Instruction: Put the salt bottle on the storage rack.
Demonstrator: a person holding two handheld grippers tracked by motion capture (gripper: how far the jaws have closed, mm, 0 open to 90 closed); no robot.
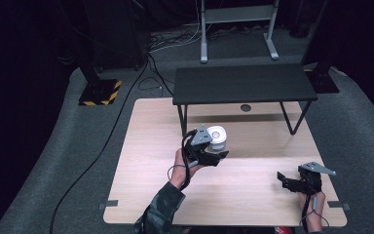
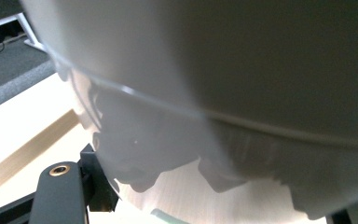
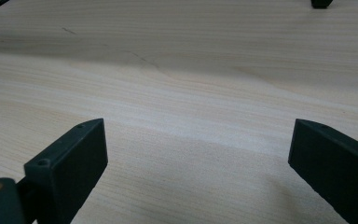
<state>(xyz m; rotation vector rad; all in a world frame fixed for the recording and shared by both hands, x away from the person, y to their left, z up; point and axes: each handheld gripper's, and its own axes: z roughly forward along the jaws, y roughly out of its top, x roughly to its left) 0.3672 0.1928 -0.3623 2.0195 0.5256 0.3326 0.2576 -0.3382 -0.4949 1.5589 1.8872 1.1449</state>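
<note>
I am gripping a white ribbed plastic container [image 1: 218, 139] in my left gripper [image 1: 209, 157], raised above the pale wooden table [image 1: 253, 190] for carrying. My right gripper [image 1: 288, 181] is resting near the table's edge, jaws wide and empty, leaving room.

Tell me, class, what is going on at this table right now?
A person works at a wooden table with a gripper in each hand. The left gripper is shut on a white cylindrical container, in front of a small black shelf. The right gripper sits low over the bare tabletop near the right edge, jaws open and holding nothing.
</note>
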